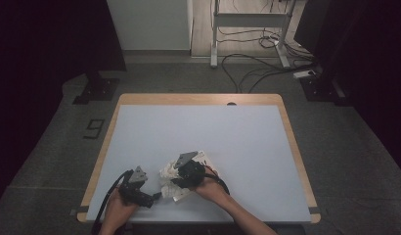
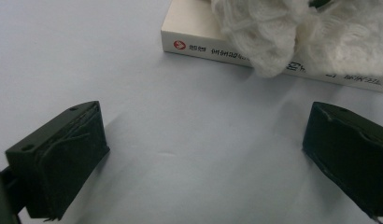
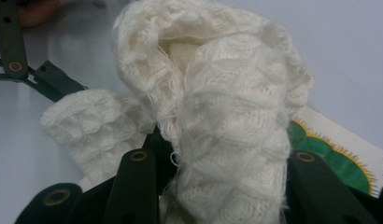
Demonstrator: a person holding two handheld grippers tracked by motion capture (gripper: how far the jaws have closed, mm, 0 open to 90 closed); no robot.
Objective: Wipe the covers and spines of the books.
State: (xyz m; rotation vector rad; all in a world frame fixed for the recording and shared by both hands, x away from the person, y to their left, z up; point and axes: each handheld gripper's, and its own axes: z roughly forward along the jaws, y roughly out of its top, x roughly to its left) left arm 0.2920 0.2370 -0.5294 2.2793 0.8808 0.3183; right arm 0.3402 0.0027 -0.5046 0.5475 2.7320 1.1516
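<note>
1. White knitted cloth lies bunched on a book at the near middle of the table, spilling off the book's left edge.
2. Right gripper is clamped on a fold of the knit; its view has wool squeezed between the jaws.
3. Left gripper has jaws apart with nothing between them, low over bare table, just left of the book.
4. Handling guess: cloth is light, soft, floppy and stretchy, and may snag. Pinch a thick bunched fold, not a loose edge.
5. Left gripper view shows the book's spine with print; right gripper view shows a green-and-yellow cover picture; high view gives layout.
</note>
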